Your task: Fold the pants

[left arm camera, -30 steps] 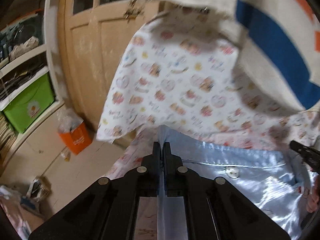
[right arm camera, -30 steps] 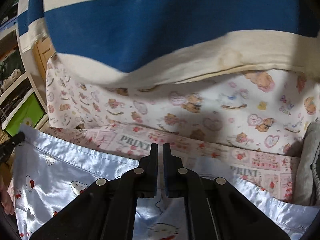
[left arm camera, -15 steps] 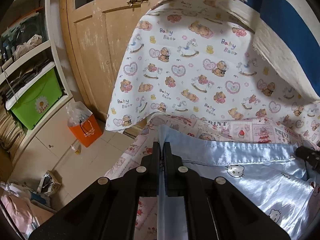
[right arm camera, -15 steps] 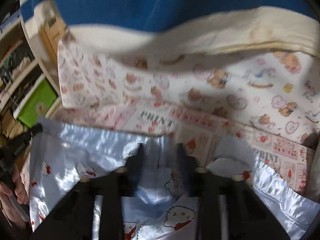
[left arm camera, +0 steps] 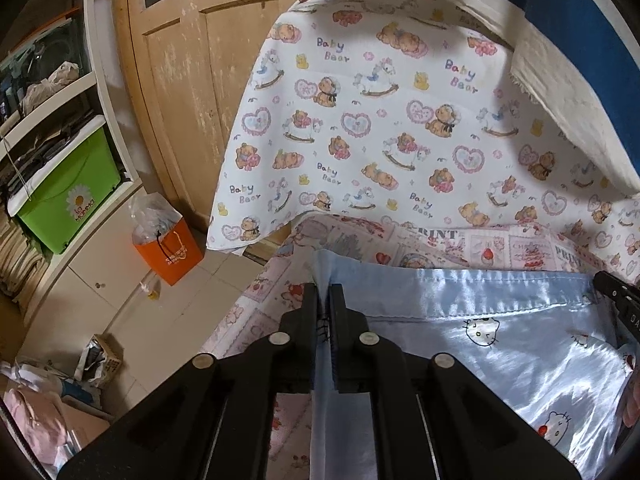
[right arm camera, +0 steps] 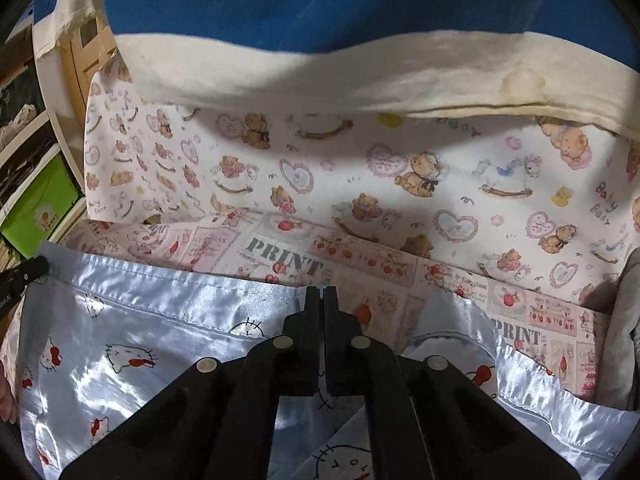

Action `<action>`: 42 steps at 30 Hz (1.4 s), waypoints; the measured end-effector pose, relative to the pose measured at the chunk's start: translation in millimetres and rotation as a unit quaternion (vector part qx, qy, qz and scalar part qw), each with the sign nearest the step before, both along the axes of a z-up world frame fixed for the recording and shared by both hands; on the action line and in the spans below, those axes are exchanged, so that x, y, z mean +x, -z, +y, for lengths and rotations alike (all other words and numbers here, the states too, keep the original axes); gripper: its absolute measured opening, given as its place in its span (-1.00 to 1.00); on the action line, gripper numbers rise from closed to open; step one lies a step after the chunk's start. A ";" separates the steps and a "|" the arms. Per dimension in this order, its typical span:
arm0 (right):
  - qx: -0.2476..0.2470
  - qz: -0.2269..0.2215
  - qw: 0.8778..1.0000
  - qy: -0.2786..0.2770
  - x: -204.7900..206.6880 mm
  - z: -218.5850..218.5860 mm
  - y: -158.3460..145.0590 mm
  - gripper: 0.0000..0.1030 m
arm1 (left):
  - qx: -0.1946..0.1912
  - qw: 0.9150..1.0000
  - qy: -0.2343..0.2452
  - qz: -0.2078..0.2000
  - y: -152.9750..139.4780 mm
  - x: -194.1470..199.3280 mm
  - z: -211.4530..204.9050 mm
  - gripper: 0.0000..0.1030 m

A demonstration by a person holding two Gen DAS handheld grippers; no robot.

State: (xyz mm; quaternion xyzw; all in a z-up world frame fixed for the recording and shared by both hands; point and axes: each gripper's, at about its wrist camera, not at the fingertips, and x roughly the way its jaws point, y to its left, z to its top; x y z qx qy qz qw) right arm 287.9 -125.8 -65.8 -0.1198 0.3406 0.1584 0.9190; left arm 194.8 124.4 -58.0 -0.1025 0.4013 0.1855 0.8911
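1. Hanging behind everything, a blue and cream blanket (right arm camera: 304, 20) drapes over a white cloth (left arm camera: 380, 128) printed with teddy bears, rocking horses and the words "Baby Bear".
2. A pink bedsheet (right arm camera: 280, 256) covers the surface below and carries the word "PRINT" in large grey letters.
3. The pale blue satin pants (right arm camera: 152, 340), printed with white cat faces with red bows, lie on that bedsheet. Their hemmed edge runs side to side across both views, stretched between the two grippers; the rest of the cloth comes toward the cameras.
4. A wooden door (left arm camera: 192, 64) stands to the left, beside white shelves.
5. The left gripper (left arm camera: 324, 300) has its fingers nearly together with the left corner of the pants' edge pinched between them; they are easing slightly apart.
6. The right gripper (right arm camera: 321, 300) has its fingers pressed together on a fold of the pants near the middle of the edge.
7. A green storage box (left arm camera: 68, 196) on the shelf shows a daisy and small writing too fine to read surely.
8. An orange paper bag (left arm camera: 170, 254) stands on the floor tiles.
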 end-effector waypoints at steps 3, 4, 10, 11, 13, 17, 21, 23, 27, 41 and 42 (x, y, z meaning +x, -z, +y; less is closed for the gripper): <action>0.005 -0.003 1.000 0.002 -3.2 -3.0 -3.1 -0.94 | 0.004 1.000 0.000 -0.003 -1.7 -0.7 0.0 -0.26; 0.010 -0.004 1.000 0.004 -4.1 -5.1 -5.9 -0.83 | 0.007 1.000 -0.001 -0.012 -4.9 -2.5 -0.7 0.14; 0.052 -0.059 0.996 0.036 -19.2 -32.4 -42.7 0.47 | 0.028 0.997 0.008 -0.070 -25.9 -16.4 -9.9 0.58; 0.056 -0.062 0.996 0.040 -22.4 -37.5 -50.4 0.47 | 0.026 0.997 0.013 -0.077 -28.8 -17.4 -11.2 0.60; 0.070 -0.072 0.994 0.044 -30.2 -49.0 -65.5 0.54 | 0.019 0.995 0.025 -0.099 -35.7 -22.3 -15.1 0.76; 0.088 -0.121 0.987 0.061 -61.9 -83.7 -91.4 0.76 | 0.041 0.986 0.054 -0.153 -53.2 -33.8 -33.6 0.98; 0.085 -0.149 0.981 0.091 -89.3 -128.0 -104.5 0.76 | 0.047 0.969 0.108 -0.217 -69.9 -49.1 -59.2 0.99; 0.090 -0.157 0.977 0.111 -100.8 -155.5 -106.5 0.77 | 0.041 0.961 0.141 -0.235 -74.6 -53.0 -71.5 0.99; 0.097 -0.175 0.968 0.152 -123.8 -205.7 -105.3 0.78 | 0.057 0.952 0.174 -0.244 -75.5 -54.9 -95.6 0.99; 0.081 -0.092 0.981 0.153 -137.5 -277.0 -53.3 0.46 | 0.069 0.942 0.251 -0.210 -106.0 -47.9 -184.6 0.99; 0.086 -0.080 0.982 0.146 -135.5 -276.9 -49.4 0.39 | 0.063 0.942 0.256 -0.208 -109.1 -44.5 -190.9 0.99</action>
